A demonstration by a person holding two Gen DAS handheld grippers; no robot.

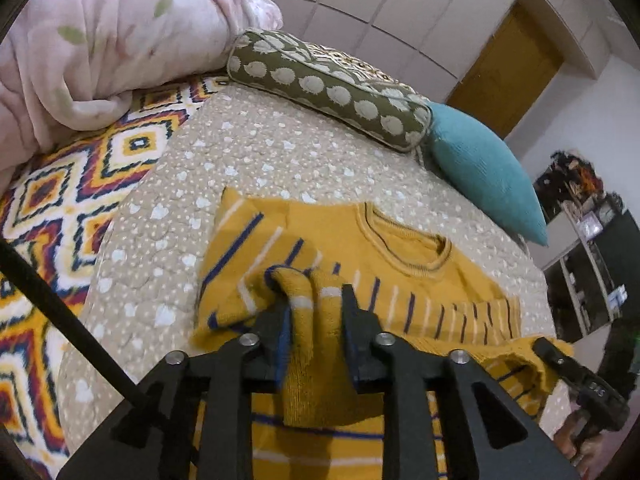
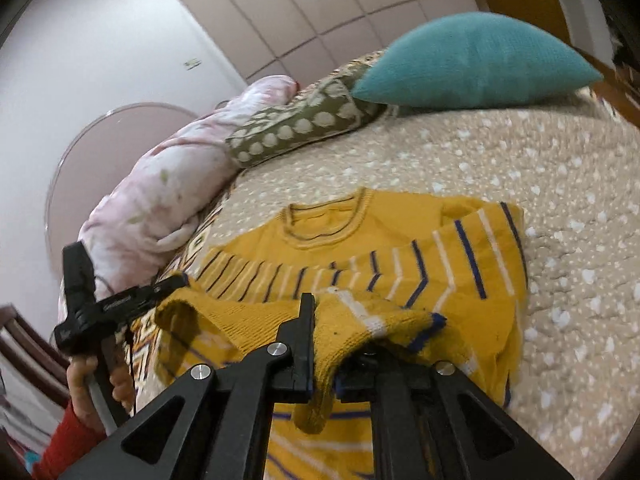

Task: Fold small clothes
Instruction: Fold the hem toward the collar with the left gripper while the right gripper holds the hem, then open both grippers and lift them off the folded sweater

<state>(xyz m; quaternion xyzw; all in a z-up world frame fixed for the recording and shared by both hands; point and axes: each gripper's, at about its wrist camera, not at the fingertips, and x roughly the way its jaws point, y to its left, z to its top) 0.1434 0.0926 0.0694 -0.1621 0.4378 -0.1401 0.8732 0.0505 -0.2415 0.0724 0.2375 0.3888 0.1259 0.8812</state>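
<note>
A mustard-yellow knitted sweater (image 1: pixel 400 248) with blue and white stripes lies front up on the beige dotted quilt (image 1: pixel 248 152), collar toward the pillows. Its lower hem is lifted and doubled over toward the chest. My left gripper (image 1: pixel 316 304) is shut on a bunched fold of that hem, with cloth filling the gap between its fingers. In the right wrist view my right gripper (image 2: pixel 336 328) is shut on the other hem corner of the sweater (image 2: pixel 340 232); cloth drapes over and hides its right finger. Each gripper shows in the other view: right gripper (image 1: pixel 560 360), left gripper (image 2: pixel 132 300) held by a hand (image 2: pixel 86 380).
A teal cushion (image 1: pixel 488 176) and an olive spotted bolster (image 1: pixel 328 88) lie at the head of the bed. A pink floral blanket (image 1: pixel 100 40) is heaped at the left on a zigzag-patterned cover (image 1: pixel 60 184). A wooden door (image 1: pixel 508 76) and cluttered shelves (image 1: pixel 592 248) stand at the right.
</note>
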